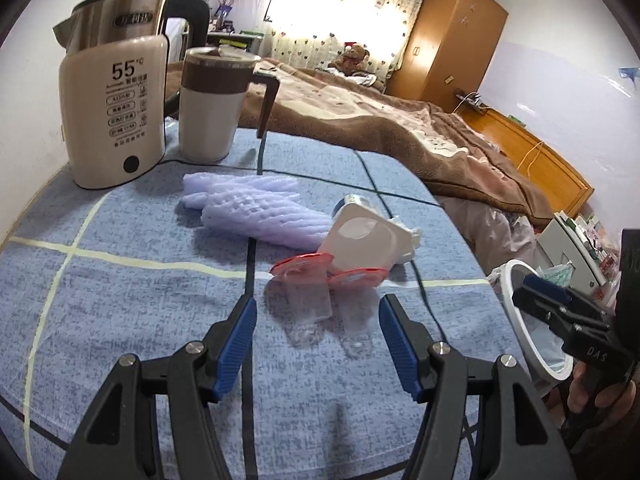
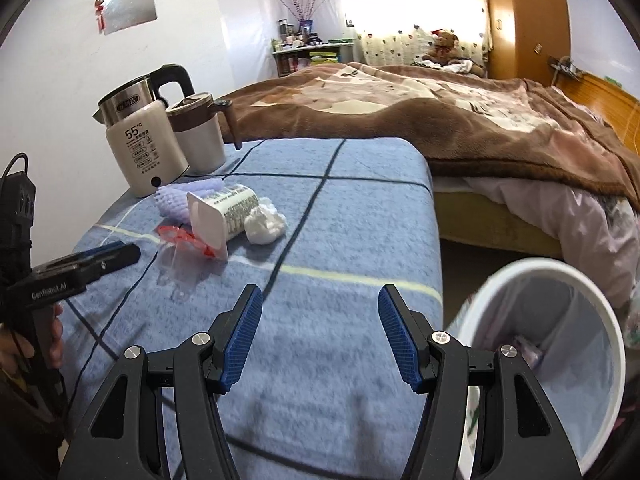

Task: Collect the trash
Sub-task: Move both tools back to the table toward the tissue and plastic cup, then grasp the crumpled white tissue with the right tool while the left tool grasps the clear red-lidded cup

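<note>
Trash lies on the blue checked tablecloth [image 1: 120, 320]: purple foam fruit netting [image 1: 256, 208], a tipped white yogurt cup [image 1: 364, 240], a clear plastic wrapper with red edges [image 1: 316, 288], and a crumpled white tissue [image 2: 265, 222]. The cup [image 2: 218, 218], netting [image 2: 176, 196] and wrapper [image 2: 180, 252] also show in the right wrist view. My left gripper [image 1: 316, 344] is open, just short of the wrapper. My right gripper [image 2: 320, 340] is open and empty above the table's right part, beside the white trash bin [image 2: 600, 320].
A kettle [image 1: 116, 108] and a lidded mug [image 1: 212, 108] stand at the table's far left, with a black cord across the cloth. A bed with a brown blanket [image 2: 440, 128] lies beyond the table. The bin [image 1: 520, 320] stands off the table's right edge.
</note>
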Motion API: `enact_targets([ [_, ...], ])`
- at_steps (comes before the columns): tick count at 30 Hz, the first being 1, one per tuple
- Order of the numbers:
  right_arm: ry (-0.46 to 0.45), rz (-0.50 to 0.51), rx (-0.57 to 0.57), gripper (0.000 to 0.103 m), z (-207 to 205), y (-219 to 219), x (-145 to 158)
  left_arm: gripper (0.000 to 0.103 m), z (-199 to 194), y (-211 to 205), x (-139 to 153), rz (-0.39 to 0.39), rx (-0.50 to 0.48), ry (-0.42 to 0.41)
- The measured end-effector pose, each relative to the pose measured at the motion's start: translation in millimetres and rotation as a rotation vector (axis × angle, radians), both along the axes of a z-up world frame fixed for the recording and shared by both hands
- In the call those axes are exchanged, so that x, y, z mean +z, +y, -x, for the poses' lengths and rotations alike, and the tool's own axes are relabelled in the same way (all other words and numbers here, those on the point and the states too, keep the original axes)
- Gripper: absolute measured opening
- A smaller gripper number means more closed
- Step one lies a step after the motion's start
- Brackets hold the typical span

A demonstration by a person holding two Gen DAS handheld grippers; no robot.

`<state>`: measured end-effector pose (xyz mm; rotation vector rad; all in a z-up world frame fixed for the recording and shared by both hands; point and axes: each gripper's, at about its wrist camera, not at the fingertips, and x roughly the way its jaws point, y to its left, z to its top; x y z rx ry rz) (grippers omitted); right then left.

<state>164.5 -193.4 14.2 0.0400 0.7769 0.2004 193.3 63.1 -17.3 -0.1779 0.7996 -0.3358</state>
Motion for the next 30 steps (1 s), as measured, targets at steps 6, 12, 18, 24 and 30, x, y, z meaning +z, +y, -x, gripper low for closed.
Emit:
enact_targets([
  [6,-0.017,-0.010,0.028,0.061,-32,14,-2,0.066,-15,-2,-6,-0.014,-0.010,0.020],
  [12,0.025,-0.032,0.069,0.061,-69,26,-17,0.065,-28,-2,-14,-0.013,-0.010,0.050],
  [18,0.057,-0.036,0.120,0.061,-91,40,-24,0.065,-34,-3,-20,-0.017,0.001,0.069],
  [24,0.096,-0.013,0.148,0.061,-108,51,-34,0.065,-41,-5,-21,-0.025,0.001,0.066],
  [30,0.101,-0.004,0.141,0.061,-118,56,-37,0.065,-48,-5,-24,-0.019,0.000,0.079],
])
